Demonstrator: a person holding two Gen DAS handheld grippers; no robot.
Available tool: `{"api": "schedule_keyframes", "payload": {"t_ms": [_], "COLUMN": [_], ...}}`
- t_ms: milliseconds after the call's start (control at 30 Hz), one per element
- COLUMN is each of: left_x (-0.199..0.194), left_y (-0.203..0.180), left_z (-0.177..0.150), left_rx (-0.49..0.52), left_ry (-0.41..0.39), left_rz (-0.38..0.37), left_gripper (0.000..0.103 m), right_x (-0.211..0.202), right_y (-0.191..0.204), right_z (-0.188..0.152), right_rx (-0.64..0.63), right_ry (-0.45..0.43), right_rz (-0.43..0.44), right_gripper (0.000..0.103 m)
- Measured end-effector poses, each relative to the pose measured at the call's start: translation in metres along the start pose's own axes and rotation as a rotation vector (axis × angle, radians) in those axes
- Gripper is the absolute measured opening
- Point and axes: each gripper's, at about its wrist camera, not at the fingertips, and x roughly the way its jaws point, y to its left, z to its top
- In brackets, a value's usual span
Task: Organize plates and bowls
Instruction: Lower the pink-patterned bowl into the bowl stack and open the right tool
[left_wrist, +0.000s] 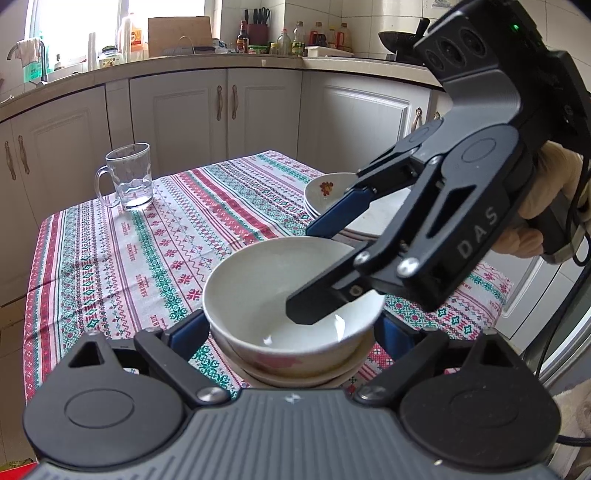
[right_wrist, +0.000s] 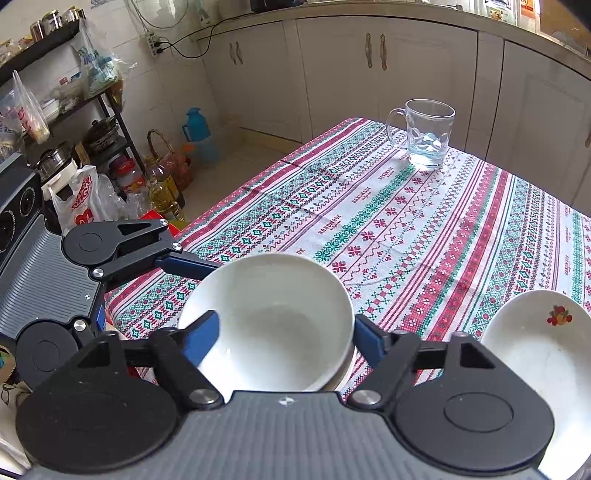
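Bowl (left_wrist: 273, 295) nested in another near counter (left_wrist: 110, 258) edge; plate stack (left_wrist: 325, 192) behind-right; mug (left_wrist: 129, 177) far-left corner.

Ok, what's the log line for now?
white bowl: stacked | right gripper: open, finger inside bowl | left gripper: flanking bowl, grip unclear

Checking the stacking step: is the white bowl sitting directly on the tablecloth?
No: in the left wrist view the white bowl rests nested in another dish beneath it, not on the tablecloth.
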Motion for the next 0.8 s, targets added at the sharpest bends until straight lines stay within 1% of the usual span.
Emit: {"api": "schedule_keyframes", "payload": {"t_ms": [100, 233, 400, 533, 633, 733, 800], "left_x": [-0.003, -0.01, -0.02, -0.024, -0.028, -0.031, -0.033], "left_y": [0.003, 0.003, 0.001, 0.001, 0.001, 0.003, 0.005], "left_z": [-0.001, -0.005, -0.009, -0.013, -0.017, -0.02, -0.022], "left_rx": [-0.007, 0.009, 0.046, 0.062, 0.055, 0.046, 0.044], "left_ry": [-0.008, -0.019, -0.022, -0.02, -0.025, -0.035, -0.036], "left_rz": [-0.006, -0.003, 0.015, 0.038, 0.047, 0.062, 0.069], "left_gripper": [0.096, 0.098, 0.099, 0.099, 0.099, 0.099, 0.099], "right_x": [-0.003, -0.009, -0.021, -0.025, -0.019, -0.017, -0.019], "right_y": [0.001, 0.005, 0.015, 0.019, 0.017, 0.017, 0.02], "right_z": [-0.002, -0.006, -0.012, -0.02, -0.027, -0.034, -0.037], "right_rx": [-0.007, -0.024, -0.075, -0.099, -0.079, -0.072, -0.078], "right_ry": [-0.021, -0.059, -0.102, -0.124, -0.101, -0.103, -0.112], "right_rz": [-0.011, -0.035, -0.082, -0.145, -0.161, -0.164, -0.182], "right_gripper": [0.095, 0.103, 0.103, 0.103, 0.103, 0.103, 0.103]}}
